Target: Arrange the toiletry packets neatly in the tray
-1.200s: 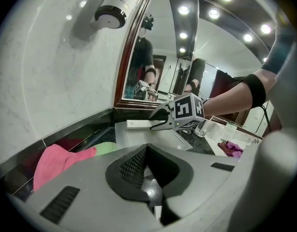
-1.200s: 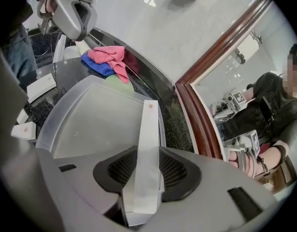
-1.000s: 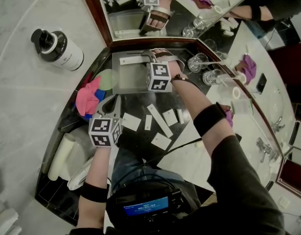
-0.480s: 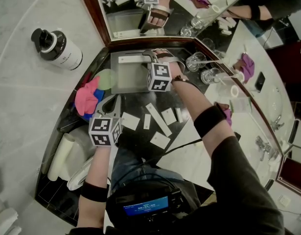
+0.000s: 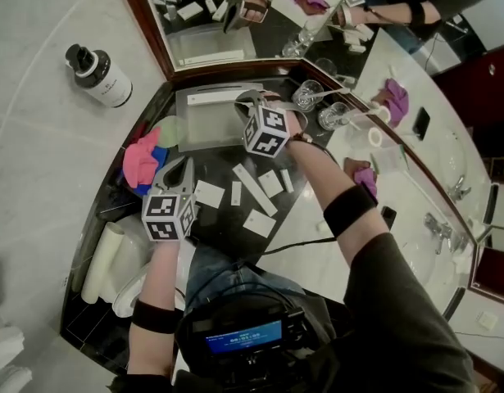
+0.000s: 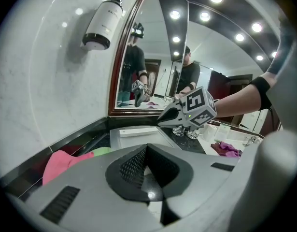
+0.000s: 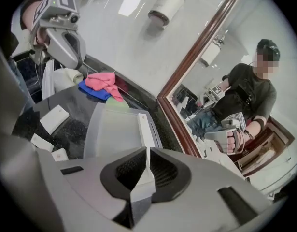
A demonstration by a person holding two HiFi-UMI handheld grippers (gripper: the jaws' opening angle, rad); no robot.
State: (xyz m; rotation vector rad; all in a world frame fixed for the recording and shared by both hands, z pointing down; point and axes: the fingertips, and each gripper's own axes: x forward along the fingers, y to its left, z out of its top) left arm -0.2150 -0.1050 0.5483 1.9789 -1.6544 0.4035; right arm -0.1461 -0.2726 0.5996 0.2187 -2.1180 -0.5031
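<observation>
White and long, one toiletry packet (image 5: pixel 212 98) lies flat inside the grey tray (image 5: pixel 204 129), along the tray's far edge under the mirror (image 5: pixel 202 23). Our right tongs (image 7: pixel 148 152) hang over the tray's right side. Their jaws have just been closing and now stand together with nothing between them. On the near side of the tray, the loose packets (image 5: pixel 208 193) lie scattered on the black bench (image 5: pixel 221 164), apart from one another. Our left tongs (image 6: pixel 147 150) hover above the bench by the tray's near left corner, jaws pressed together and empty. Left of the tray we see a pink cloth (image 5: pixel 139 160) heaped on a blue cloth (image 7: pixel 92 90), with a pale green disc (image 5: pixel 171 129) just beside the tray. Right of the tray stand two glasses (image 5: pixel 305 97), close to the right tongs.
</observation>
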